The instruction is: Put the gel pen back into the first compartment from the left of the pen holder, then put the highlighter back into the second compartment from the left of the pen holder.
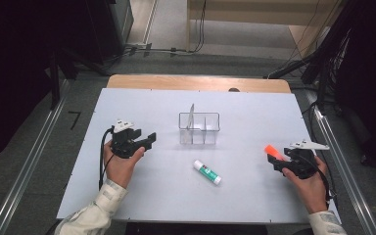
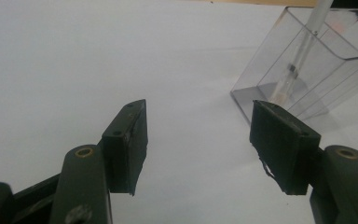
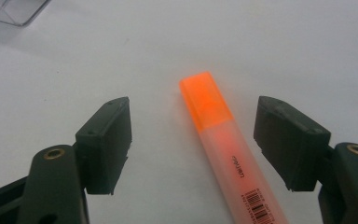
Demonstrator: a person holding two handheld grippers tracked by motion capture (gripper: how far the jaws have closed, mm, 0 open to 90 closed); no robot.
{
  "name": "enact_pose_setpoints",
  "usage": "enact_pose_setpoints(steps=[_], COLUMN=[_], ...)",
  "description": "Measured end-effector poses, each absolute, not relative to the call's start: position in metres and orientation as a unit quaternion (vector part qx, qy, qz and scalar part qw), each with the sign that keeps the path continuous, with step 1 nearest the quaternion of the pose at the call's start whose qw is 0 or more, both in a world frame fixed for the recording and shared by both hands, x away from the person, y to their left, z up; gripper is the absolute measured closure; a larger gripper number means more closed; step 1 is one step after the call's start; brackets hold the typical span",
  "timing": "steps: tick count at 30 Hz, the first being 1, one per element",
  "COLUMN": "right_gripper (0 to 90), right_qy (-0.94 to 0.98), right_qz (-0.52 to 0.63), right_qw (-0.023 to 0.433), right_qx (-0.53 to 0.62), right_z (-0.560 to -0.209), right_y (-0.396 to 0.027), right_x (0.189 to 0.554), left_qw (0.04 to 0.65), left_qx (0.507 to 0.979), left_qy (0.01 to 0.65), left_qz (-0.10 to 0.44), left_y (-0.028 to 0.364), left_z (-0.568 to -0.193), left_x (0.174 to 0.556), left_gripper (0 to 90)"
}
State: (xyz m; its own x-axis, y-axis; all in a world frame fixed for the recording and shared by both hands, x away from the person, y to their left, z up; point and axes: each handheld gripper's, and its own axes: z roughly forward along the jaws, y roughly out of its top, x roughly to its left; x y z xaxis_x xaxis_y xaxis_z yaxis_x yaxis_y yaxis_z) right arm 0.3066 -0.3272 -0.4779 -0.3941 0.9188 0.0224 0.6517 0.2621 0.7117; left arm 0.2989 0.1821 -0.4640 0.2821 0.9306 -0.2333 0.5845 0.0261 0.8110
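- High view, starting close to the person: the right gripper [image 1: 278, 161] is near the right edge of the white table [image 1: 142, 196], right of the clear box [image 1: 199, 128]. The orange marker [image 1: 272, 151] lies on the table by its jaws.
- Right gripper view shows its jaws spread wide, one on each side of the orange marker [image 3: 223, 140]. The pads do not touch it, so it is let go, not pinched.
- I think this is the step of getting ready to grab the marker. The next move needs the jaws to close on the body, gently and straight, so it does not slip out.
- That marker has a bright orange cap and a cloudy, see-through body with small print and a bar code. It is flat-sided and smooth, so it may be slippery.
- A glue stick [image 1: 207, 172] lies on the table in front of the clear box, white with a green label.
- On the left side of the clear box is the left gripper [image 1: 145, 140]. Left gripper view shows its jaws wide apart with just bare table between them.
- Farthest off, the clear box [image 2: 307, 70] has thin walls inside, and a thin clear pen [image 2: 303, 51] already leans in one part.
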Motion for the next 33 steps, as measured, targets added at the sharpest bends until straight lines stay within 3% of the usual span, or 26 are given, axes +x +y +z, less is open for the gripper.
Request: enact_pose_setpoints(steps=[33], right_gripper=[26.6], right_qy=[0.769], right_qz=[0.322], right_qw=[0.207], right_qx=[0.512], right_z=[-0.481], right_y=[-0.330], right_x=[0.312], left_qw=[0.429], left_qx=[0.662], left_qy=[0.583], left_qz=[0.195], left_y=[0.199], left_z=[-0.473], left_x=[0.286], left_gripper=[29.6])
